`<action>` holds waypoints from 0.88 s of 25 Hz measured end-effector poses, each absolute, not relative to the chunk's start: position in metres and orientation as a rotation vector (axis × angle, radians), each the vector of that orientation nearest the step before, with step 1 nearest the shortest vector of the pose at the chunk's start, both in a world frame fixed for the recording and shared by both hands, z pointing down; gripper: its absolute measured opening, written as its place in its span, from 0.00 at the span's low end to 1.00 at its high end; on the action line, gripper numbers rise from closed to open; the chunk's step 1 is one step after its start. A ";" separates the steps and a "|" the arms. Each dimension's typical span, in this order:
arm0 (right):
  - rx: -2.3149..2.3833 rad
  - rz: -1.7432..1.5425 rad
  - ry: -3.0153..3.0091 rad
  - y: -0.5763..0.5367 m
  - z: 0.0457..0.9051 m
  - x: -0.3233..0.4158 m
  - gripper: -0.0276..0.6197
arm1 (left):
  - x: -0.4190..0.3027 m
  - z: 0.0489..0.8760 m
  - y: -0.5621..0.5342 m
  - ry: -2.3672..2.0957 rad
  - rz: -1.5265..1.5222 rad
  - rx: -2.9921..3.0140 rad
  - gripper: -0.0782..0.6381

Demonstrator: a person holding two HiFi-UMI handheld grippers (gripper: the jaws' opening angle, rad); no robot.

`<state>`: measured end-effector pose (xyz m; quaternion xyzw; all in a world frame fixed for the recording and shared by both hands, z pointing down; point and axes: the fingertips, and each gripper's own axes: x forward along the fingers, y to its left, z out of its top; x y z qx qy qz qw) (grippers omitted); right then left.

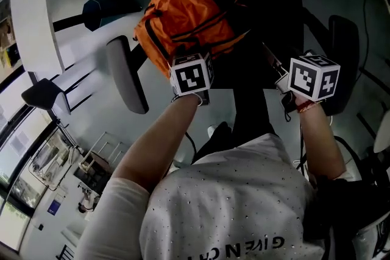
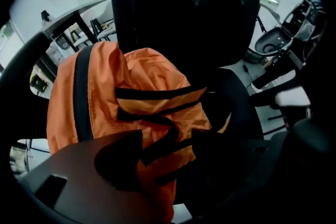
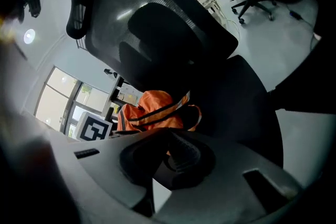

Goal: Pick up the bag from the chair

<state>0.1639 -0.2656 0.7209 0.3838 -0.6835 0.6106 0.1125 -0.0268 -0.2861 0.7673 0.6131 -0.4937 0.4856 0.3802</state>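
Pale office floor (image 1: pixel 100 122) surrounds a black mesh chair (image 1: pixel 274 15) holding the orange nylon backpack (image 1: pixel 183 12). Our left gripper (image 2: pixel 168 157) straddles its fabric, jaws spread; our right gripper (image 3: pixel 165 157) has jaws together, empty. We should pinch a black strap (image 2: pixel 152 94).

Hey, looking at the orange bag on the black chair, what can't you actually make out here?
- Lower part of the orange fabric bag with black straps: in the head view, covered by the left gripper's marker cube.
- The black office chair's seat: too dark everywhere to show where the bag rests.
- The chair base: in the head view, hidden behind the person's white shirt.
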 end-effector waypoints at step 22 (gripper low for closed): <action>1.071 1.811 -2.007 -0.242 0.731 0.158 0.05 | -0.033 0.766 -0.303 -1.222 1.261 1.764 0.12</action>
